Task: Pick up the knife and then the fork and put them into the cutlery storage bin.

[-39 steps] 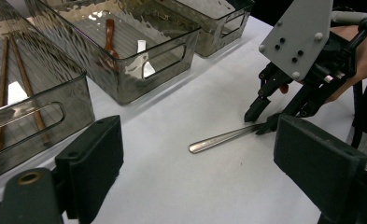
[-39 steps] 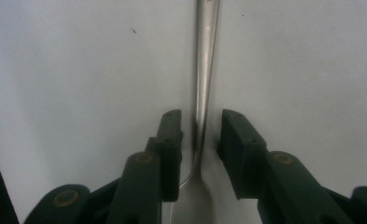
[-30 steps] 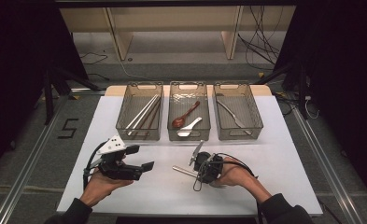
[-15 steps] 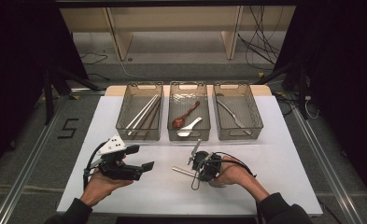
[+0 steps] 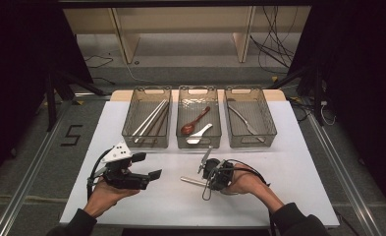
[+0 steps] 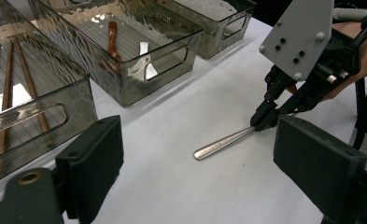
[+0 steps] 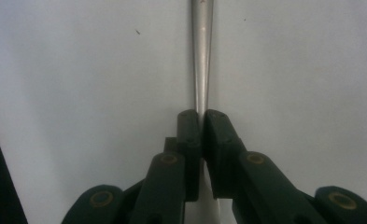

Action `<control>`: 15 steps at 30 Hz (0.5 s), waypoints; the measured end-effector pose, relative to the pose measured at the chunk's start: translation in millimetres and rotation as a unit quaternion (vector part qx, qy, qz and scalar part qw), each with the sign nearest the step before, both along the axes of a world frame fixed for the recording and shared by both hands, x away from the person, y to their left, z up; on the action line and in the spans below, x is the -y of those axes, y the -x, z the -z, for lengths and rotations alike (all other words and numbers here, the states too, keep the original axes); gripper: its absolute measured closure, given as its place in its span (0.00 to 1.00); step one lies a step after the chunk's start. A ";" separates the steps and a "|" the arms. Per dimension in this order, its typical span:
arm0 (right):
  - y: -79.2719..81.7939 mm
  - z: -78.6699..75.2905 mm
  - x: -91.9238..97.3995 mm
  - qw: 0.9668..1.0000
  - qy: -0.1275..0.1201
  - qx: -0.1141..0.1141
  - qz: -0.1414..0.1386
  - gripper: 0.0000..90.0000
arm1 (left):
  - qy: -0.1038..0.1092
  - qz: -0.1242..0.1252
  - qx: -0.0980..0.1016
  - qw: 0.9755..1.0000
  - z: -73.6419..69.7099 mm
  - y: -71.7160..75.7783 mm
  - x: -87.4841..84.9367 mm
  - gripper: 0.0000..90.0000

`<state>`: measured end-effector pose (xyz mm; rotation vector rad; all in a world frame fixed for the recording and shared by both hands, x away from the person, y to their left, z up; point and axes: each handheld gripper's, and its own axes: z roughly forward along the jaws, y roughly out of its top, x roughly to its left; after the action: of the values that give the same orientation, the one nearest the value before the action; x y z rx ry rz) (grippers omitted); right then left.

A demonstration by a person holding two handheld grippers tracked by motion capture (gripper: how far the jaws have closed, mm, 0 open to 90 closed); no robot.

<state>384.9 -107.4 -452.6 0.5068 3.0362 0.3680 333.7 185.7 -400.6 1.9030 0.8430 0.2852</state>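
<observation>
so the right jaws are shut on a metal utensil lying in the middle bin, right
Not quite. The right gripper does have its jaws shut on the metal utensil, but the utensil lies on the white table in front of the bins, not in the middle bin. The left gripper view shows it flat on the tabletop, with the handle sticking out from the jaws.

I read just one mark: a dark figure "5" (image 5: 71, 135) on the grey floor (image 5: 33, 147), at the middle left of the high view, beside the white table's (image 5: 259, 196) left edge. Nothing I hold or reach for carries any lettering I can make out.
</observation>
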 end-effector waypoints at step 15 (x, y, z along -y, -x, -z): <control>-6.0 -3.2 9.8 1.000 -0.017 -0.003 0.013 0.95 | 0.001 -0.001 0.000 1.000 -0.1 -0.1 -0.3 0.17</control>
<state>390.9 -117.2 -449.3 0.5502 3.0316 0.4189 333.8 186.1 -400.6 1.9013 0.8450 0.2848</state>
